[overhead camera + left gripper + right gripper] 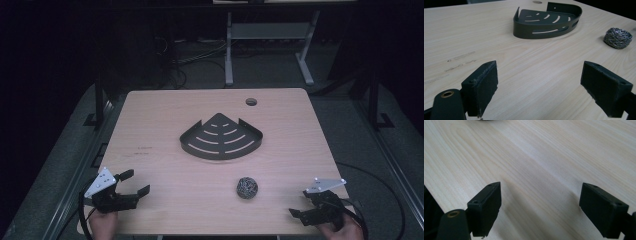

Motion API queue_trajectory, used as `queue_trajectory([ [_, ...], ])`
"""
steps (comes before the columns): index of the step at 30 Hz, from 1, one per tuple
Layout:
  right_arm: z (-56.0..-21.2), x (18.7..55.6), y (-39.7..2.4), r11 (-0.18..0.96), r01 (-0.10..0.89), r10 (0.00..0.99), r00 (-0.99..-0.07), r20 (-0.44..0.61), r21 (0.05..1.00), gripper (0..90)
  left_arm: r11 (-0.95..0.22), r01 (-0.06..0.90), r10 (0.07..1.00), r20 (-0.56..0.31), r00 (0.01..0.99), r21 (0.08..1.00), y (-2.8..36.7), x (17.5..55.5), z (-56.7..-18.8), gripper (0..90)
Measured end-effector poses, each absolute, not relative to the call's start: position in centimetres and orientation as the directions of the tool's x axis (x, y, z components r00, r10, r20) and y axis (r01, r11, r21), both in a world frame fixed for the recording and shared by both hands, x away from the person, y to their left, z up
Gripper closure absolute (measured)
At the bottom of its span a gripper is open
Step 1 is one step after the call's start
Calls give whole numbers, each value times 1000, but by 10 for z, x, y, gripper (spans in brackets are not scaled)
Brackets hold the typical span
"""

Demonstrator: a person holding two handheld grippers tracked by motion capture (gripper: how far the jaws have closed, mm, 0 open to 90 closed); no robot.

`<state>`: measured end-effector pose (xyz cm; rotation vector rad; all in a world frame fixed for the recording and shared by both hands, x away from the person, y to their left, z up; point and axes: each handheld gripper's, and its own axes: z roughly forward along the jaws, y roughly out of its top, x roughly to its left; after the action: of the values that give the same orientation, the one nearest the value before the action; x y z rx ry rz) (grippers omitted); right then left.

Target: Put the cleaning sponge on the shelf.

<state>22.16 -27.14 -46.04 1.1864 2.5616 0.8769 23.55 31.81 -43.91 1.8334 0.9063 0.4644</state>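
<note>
Free passage exists across most of the table (150, 120): the whole left half of the frame and the lower centre are bare wood. Two obstacles stand in the way. The black corner shelf (221, 137) occupies the centre, its raised walls blocking low passes. The steel wool ball (247, 187) lies below it, right of centre, well apart from the shelf.

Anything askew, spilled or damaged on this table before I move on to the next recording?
Nothing stands out. The dark corner shelf sits flat mid-table, the steel scourer lies apart in front of it, intact. Both claws, left and right, are open and empty.
</note>
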Motion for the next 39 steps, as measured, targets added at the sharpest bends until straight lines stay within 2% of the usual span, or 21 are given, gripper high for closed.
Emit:
queue_trajectory([
  [15, -454, 219, -260, 520, 633, 729, -678, 87, 574, 156, -231, 372, 750, -79, 657, 899, 315, 237, -439, 137],
  [39, -441, 226, -231, 604, 583, 666, -744, 58, 544, 156, -230, 370, 755, -74, 651, 900, 316, 235, -438, 137],
])
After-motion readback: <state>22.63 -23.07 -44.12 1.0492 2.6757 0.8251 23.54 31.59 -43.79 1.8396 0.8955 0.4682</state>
